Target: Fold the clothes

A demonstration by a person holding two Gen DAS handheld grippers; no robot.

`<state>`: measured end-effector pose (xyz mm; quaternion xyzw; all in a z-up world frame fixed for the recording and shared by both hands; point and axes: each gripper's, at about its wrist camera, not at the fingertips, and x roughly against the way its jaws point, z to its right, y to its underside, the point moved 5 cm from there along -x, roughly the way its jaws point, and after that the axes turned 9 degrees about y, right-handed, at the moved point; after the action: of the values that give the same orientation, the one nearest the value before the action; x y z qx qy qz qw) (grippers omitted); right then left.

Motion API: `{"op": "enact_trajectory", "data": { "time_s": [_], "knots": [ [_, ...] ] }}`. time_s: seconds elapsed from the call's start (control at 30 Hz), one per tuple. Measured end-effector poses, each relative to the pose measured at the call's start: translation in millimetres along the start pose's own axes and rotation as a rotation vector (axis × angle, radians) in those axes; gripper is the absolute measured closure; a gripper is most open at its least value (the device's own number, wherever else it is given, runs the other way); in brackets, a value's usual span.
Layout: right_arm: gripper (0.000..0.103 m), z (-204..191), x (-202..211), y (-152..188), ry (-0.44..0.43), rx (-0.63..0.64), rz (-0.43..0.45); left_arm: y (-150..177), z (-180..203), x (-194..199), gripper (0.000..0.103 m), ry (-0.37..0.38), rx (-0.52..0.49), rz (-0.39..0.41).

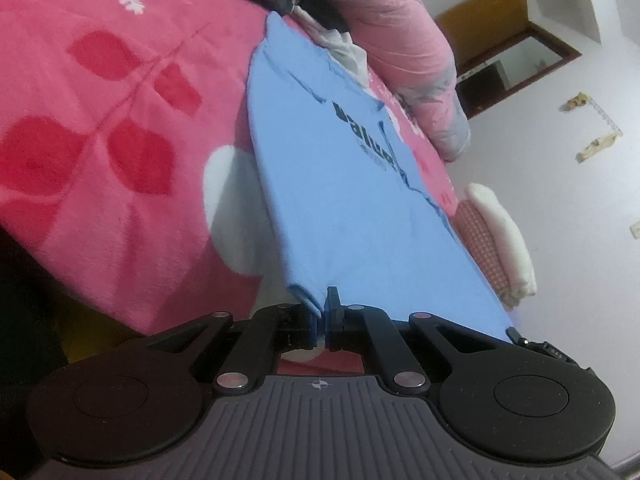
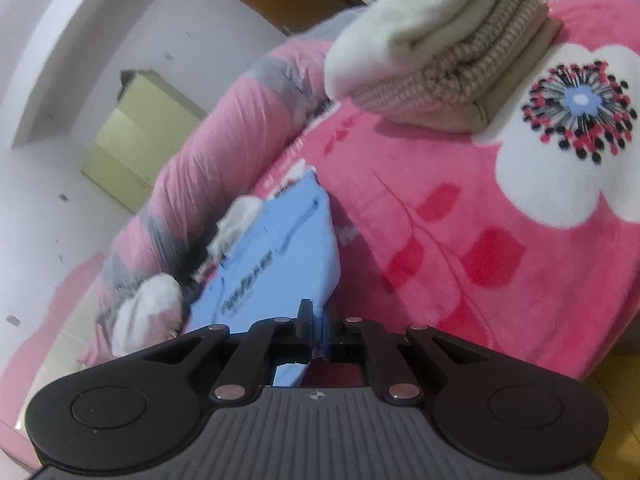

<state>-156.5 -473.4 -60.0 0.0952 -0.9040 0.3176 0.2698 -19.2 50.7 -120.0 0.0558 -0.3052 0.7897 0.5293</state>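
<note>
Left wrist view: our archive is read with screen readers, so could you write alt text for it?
The left gripper is shut on the near edge of a blue T-shirt with black lettering, spread over a pink floral blanket. A folded stack of cream and checked clothes sits beyond it, by a white wall.

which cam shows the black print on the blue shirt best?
Left wrist. The blue shirt spreads flat there and the black print is large, though partly folded over. Right wrist sees the shirt edge-on and blurred, its print a thin smear.
</note>
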Motion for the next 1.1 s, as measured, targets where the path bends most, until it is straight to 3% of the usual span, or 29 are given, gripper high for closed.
{"op": "enact_trajectory", "data": {
  "time_s": [0.43,0.8,1.1],
  "knots": [
    [0.099,8.3,-8.8,1.6,0.016,-0.098,-0.019,3.7,-5.4,-4.5,0.102,-0.031,-0.024,-0.023],
    [0.099,-2.6,-5.7,-5.1,0.012,-0.086,0.008,-3.0,9.3,-4.9,0.102,-0.068,-0.099,-0.015],
    [0.099,-17.1,-6.3,-20.2,-0.002,-0.073,0.039,-19.4,25.6,-0.9,0.102,-0.042,-0.14,0.02]
  ]
}}
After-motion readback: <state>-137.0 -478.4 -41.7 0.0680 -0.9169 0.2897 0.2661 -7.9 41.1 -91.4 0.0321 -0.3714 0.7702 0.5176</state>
